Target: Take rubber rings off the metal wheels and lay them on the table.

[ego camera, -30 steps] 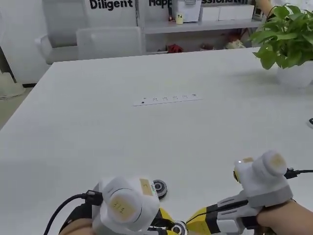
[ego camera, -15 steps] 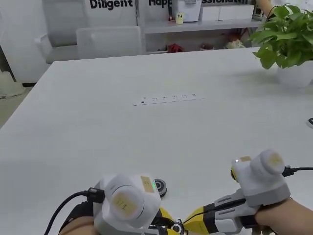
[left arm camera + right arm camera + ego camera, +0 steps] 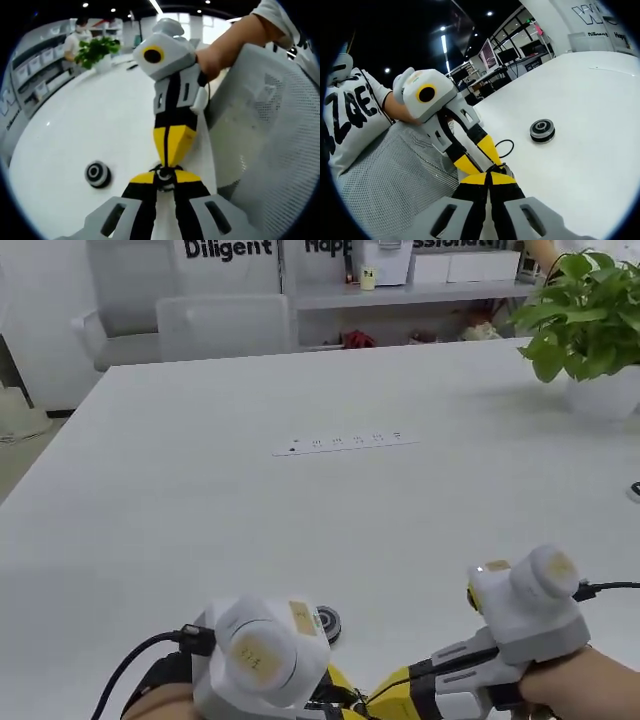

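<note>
A small metal wheel (image 3: 164,176) is pinched between the yellow tips of my left gripper (image 3: 165,179), which is shut on it just above the white table (image 3: 200,520). My right gripper (image 3: 490,176) comes in from the opposite side, jaws shut, tips against the same wheel. A thin black rubber ring (image 3: 504,148) loops out beside those tips. In the head view both grippers meet at the bottom edge, left gripper (image 3: 340,696) and right gripper (image 3: 388,698). A second wheel (image 3: 325,621), with its dark ring on, lies flat on the table just beyond them, also seen as the second wheel (image 3: 97,173) and the second wheel (image 3: 542,130).
A white power strip (image 3: 343,443) lies flush in the table's middle. A potted plant (image 3: 585,320) stands at the far right. A grey chair (image 3: 220,325) sits behind the far edge. A mesh chair back (image 3: 265,125) is close to the near edge.
The right gripper has crept a little to the left, toward the left gripper. The wheel between the tips has dropped below the head view's edge. The wheel lying on the table has not moved.
</note>
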The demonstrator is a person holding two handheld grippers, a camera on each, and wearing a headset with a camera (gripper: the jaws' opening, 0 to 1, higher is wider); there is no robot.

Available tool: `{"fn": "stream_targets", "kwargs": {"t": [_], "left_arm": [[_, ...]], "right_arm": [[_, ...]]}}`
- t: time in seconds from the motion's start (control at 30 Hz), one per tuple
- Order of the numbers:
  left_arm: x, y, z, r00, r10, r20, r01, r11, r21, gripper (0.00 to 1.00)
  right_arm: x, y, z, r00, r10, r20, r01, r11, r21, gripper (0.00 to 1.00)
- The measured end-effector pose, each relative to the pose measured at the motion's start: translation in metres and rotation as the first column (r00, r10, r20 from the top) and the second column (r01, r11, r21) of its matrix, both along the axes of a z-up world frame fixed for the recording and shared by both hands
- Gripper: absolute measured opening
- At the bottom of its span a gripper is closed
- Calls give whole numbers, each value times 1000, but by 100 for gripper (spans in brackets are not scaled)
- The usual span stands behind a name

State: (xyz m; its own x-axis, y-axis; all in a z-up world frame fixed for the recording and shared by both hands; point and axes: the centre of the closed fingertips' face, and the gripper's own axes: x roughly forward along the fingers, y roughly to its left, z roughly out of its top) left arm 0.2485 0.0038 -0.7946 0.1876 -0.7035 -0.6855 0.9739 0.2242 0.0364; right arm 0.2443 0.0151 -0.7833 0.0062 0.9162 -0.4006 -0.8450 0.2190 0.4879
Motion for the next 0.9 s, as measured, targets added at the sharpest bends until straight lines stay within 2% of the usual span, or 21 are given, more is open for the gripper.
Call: {"fn": "stream_targets", "kwargs": {"t": [0.37, 0.5, 0.6, 0.7, 0.73, 0.9], "left_arm": [[-1, -1, 0, 1000, -17, 5, 17, 1000, -12, 13], [-1, -1, 0, 1000, -17, -10, 17, 1000, -22, 14], [-1, -1, 0, 1000, -24, -8, 24, 1000, -18, 14], [-2, 0, 5, 999, -38, 5, 38, 999, -21, 14], [-4, 0, 8, 999, -44, -2, 44, 999, -29, 13], [-5, 4, 15, 999, -53, 6, 53, 998, -35, 16]], "right_arm": [[7, -6, -5, 999, -41, -9, 41, 999, 4, 0], [8, -8, -5, 999, -53, -13, 53, 999, 5, 0], [9, -8, -4, 998, -59, -12, 59, 998, 7, 0], [9, -9, -3, 998, -60, -12, 60, 998, 9, 0], [9, -9, -3, 998, -60, -13, 60, 998, 10, 0], [9, -10, 0, 998, -64, -15, 64, 998, 17, 0]]}}
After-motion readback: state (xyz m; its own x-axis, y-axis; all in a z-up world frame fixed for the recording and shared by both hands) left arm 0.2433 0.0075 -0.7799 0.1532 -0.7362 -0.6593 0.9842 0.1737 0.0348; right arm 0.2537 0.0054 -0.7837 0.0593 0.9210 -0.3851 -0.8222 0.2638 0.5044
